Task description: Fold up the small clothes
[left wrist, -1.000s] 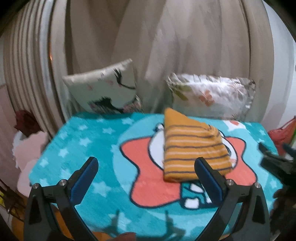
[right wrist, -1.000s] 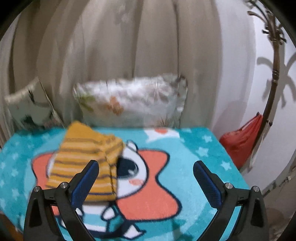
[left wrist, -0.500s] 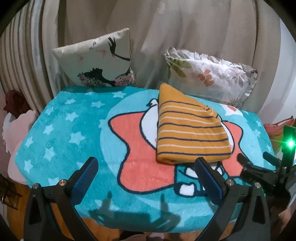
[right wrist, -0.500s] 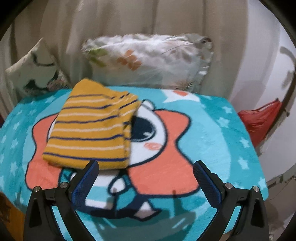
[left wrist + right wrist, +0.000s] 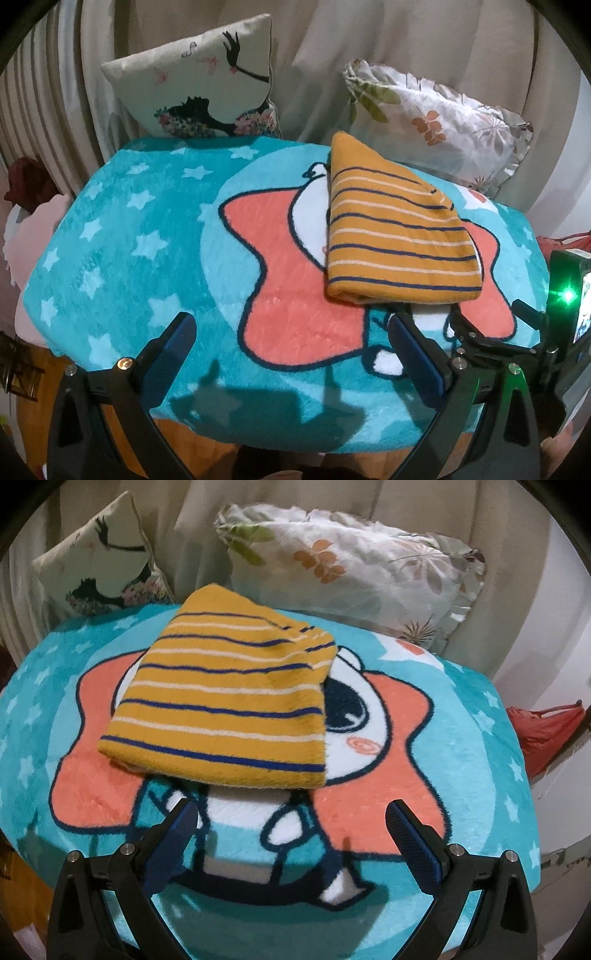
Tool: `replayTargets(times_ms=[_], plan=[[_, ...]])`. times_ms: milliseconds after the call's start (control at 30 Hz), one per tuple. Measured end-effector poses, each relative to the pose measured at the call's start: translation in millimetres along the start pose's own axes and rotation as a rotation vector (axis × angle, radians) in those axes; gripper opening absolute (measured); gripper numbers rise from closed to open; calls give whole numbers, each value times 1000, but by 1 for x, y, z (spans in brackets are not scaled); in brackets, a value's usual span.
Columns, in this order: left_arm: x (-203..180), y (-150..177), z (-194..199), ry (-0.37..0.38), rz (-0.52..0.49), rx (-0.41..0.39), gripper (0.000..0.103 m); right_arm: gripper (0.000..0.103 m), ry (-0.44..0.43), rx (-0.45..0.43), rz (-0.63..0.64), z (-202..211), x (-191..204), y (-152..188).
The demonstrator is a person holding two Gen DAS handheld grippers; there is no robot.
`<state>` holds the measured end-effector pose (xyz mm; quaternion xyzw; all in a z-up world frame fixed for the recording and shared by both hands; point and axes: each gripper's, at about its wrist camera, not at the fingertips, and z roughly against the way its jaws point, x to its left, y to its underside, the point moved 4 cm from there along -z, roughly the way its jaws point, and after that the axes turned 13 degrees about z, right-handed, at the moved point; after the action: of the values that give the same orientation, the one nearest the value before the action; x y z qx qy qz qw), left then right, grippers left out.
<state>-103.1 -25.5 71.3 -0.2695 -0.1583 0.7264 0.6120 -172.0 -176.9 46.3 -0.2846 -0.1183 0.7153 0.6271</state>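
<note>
A mustard-yellow garment with navy and white stripes (image 5: pixel 391 236) lies folded on a turquoise cartoon blanket (image 5: pixel 147 236); it also shows in the right wrist view (image 5: pixel 229 701). My left gripper (image 5: pixel 291 350) is open and empty, above the blanket's near edge, left of and nearer than the garment. My right gripper (image 5: pixel 291 830) is open and empty, just in front of the garment's near fold. The right gripper's body shows at the right edge of the left wrist view (image 5: pixel 517 343).
Two printed cushions (image 5: pixel 207 81) (image 5: pixel 436 122) lean on a beige curtain behind the blanket. A red bag (image 5: pixel 546 734) hangs at the right. A pink and dark red soft thing (image 5: pixel 26 206) sits at the left. The blanket's front edge (image 5: pixel 295 435) drops off.
Both grippers have moved closer to the blanket and tilted down toward it. The garment looms larger and lies as before. Both jaws stay open.
</note>
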Motion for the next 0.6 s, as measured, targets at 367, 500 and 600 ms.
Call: replayTargets(times_ms=[367,500,600], plan=[[-2,1,-15,7,-1,52,103,103,13,62,12,-16,3,-4],[-4,2,-21,10,-8,73,103,103,16,75,9,-21,2,-5],[-6,4,-27,11,-7,100,103,103,25,79,12,-23,1,-7]])
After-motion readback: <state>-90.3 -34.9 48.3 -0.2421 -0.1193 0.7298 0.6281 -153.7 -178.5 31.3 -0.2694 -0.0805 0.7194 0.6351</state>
